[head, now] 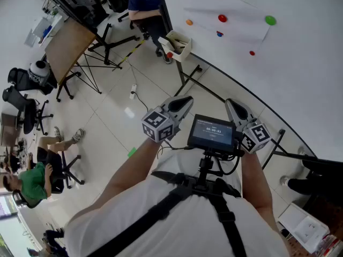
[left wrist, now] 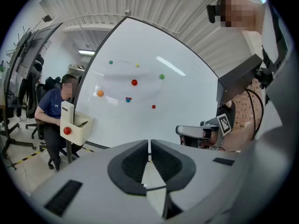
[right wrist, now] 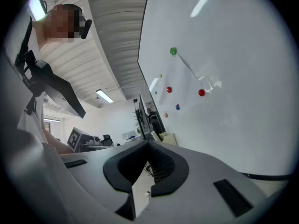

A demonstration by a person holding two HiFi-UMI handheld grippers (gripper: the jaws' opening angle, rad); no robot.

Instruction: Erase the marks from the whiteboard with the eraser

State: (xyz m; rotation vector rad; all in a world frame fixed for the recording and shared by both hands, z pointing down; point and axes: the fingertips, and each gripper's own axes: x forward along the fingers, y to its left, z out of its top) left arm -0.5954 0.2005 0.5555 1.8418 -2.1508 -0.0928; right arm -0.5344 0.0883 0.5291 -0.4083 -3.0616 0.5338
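Facing whiteboard (head: 300, 68), left tool (head: 186, 99) and right tool (head: 231, 103) both pinched shut, empty; erasing not begun, faint marks (head: 236, 25) mid-whiteboard; eraser unseen, perhaps in holder (head: 179, 43) at whiteboard's lower corner.

One whiteboard (head: 311, 79), seven round magnets (head: 222, 18), one left gripper (head: 185, 101), one right gripper (head: 231, 104), one screen (head: 213, 132).

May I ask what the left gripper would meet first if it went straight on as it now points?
Probably the whiteboard, on its bare lower part; nothing shows in between, though depth is unclear.
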